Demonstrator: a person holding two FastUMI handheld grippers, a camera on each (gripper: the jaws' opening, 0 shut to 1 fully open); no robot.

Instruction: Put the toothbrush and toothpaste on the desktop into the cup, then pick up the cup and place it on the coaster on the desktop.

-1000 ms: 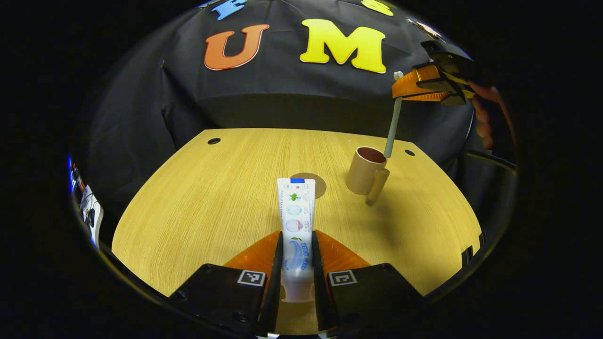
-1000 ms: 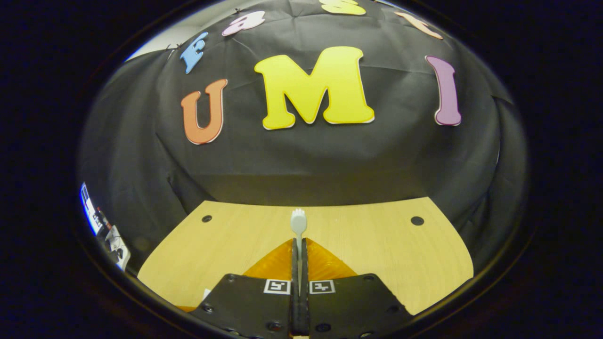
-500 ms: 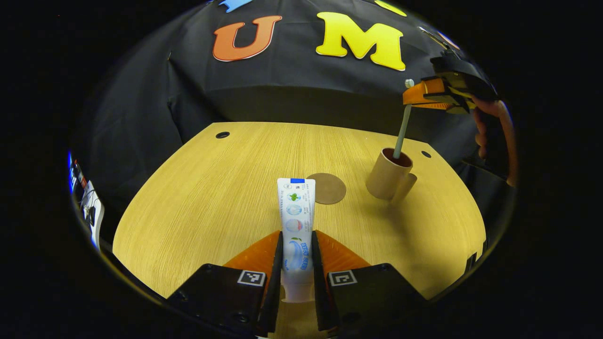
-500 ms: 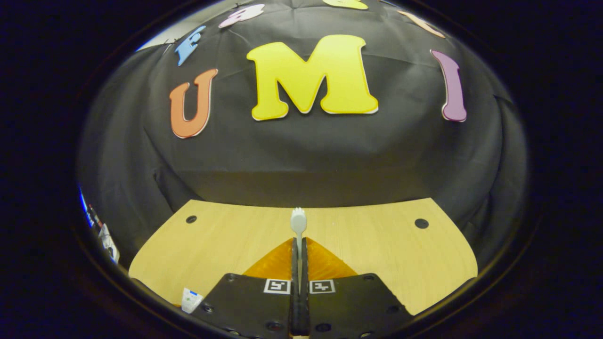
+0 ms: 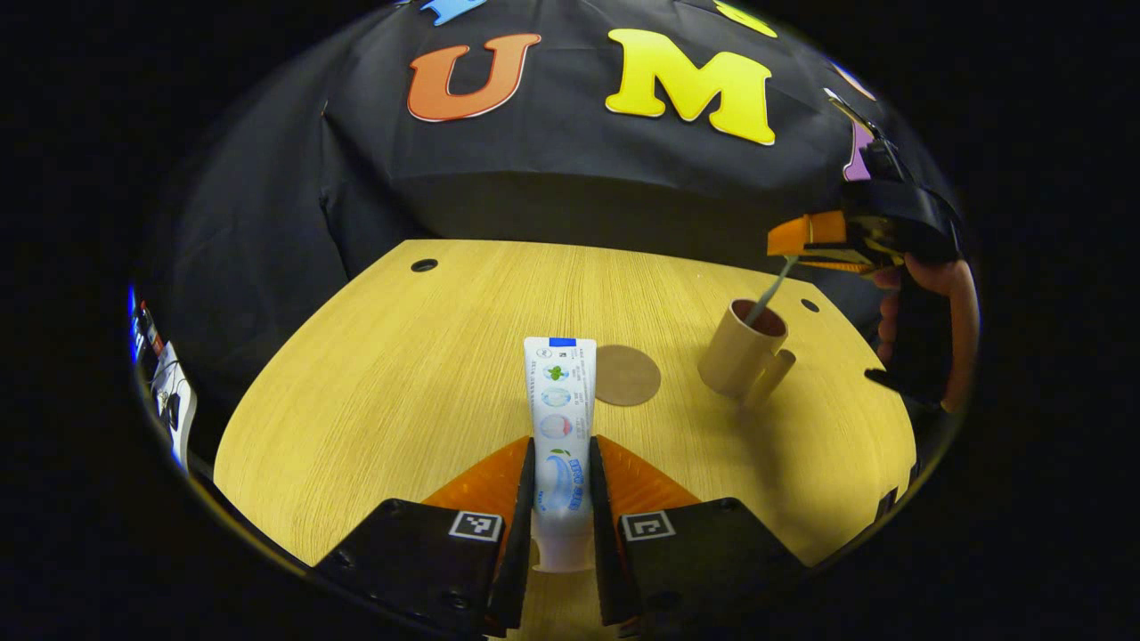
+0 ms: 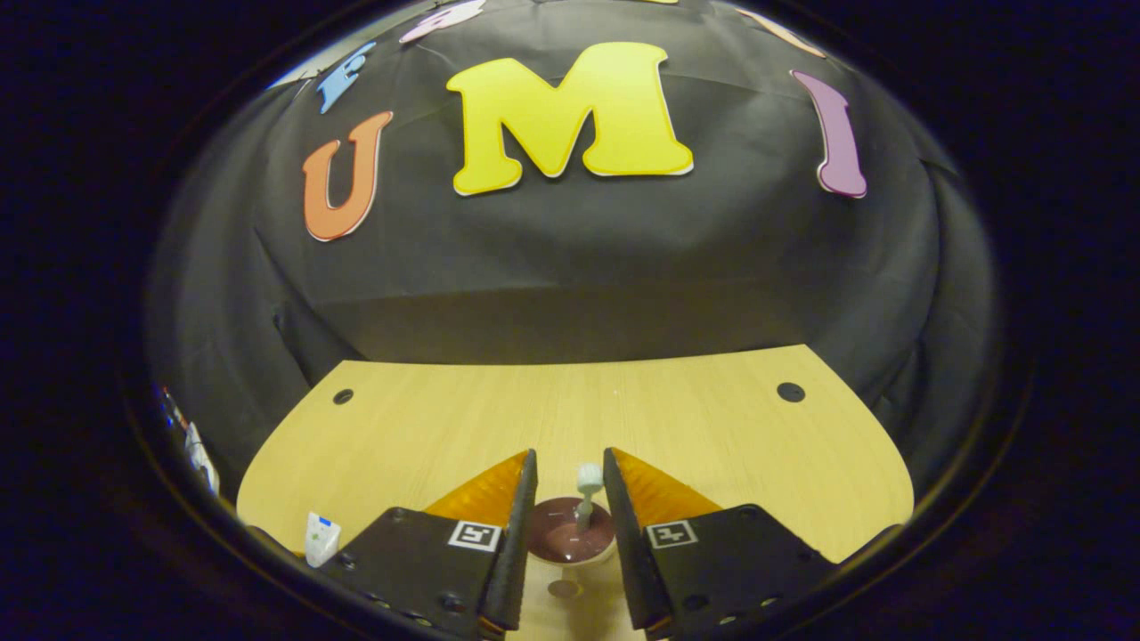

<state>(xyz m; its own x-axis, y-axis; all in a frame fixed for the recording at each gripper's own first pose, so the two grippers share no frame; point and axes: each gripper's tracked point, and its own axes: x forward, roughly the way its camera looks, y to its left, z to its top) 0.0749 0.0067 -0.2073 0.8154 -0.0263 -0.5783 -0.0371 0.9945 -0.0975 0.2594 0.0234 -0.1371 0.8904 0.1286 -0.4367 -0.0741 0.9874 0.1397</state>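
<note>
In the left gripper view, the toothpaste (image 5: 559, 418) is clamped between the two fingers of the left gripper (image 5: 561, 499), its flat end pointing forward over the desktop (image 5: 401, 374). Just ahead of the tube and slightly to the right, the coaster (image 5: 627, 375) is seen lying flat on the wood. Further right, the cup (image 5: 745, 349) is seen standing upright, with the toothbrush (image 5: 768, 290) leaning inside it. Above the cup, the right gripper (image 5: 815, 245) is held by a hand (image 5: 926, 312).

In the right gripper view, the fingers of the right gripper (image 6: 570, 499) are spread apart, nothing being gripped. Directly below and between them, the cup (image 6: 570, 539) is seen from above, with the toothbrush (image 6: 587, 491) standing in it, bristle end up. The toothpaste (image 6: 321, 537) is seen at the far lower left.
</note>
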